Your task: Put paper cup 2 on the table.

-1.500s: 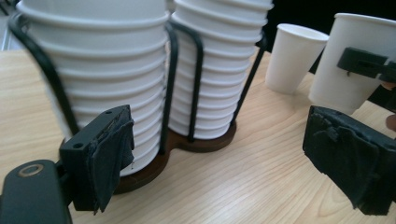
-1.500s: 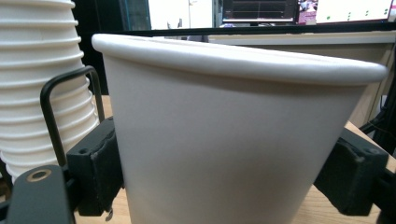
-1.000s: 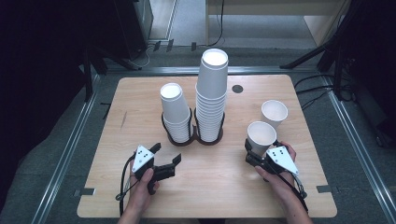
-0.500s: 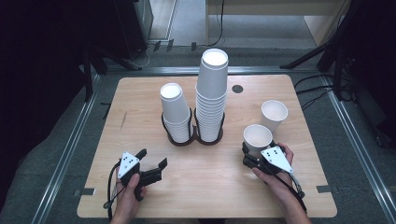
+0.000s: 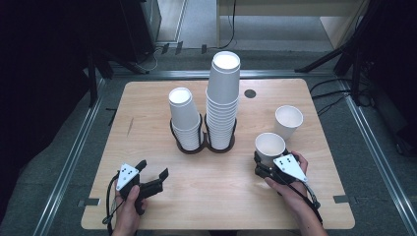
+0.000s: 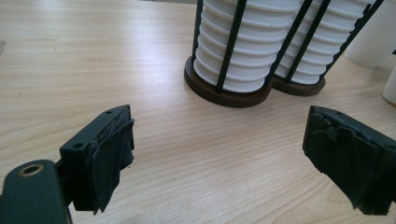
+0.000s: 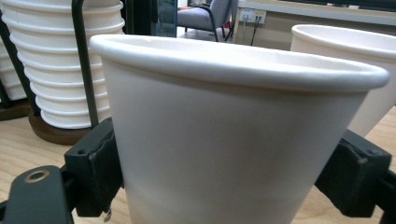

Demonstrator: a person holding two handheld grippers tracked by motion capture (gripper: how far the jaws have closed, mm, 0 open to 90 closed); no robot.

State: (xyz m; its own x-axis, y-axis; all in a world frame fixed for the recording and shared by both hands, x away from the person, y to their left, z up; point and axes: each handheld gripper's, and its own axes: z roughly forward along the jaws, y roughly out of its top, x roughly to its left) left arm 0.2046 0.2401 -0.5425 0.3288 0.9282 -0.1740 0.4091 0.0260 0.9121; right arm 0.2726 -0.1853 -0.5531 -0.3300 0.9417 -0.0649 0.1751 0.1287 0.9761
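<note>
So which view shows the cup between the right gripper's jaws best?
The right gripper view: the cup stands close up, with a black pad at each side of its wall. The high view shows it small, from above, beside the right gripper. The left gripper view gives only a white edge, unclear.

The left hand-held gripper [image 5: 153, 177] has been drawn back toward the near left edge of the worktop [image 5: 147, 98], farther from the cup holder [image 5: 189, 145]. The right hand-held gripper's [image 5: 259, 164] jaws have just been opening around the cup [image 5: 270, 147] between them.
</note>
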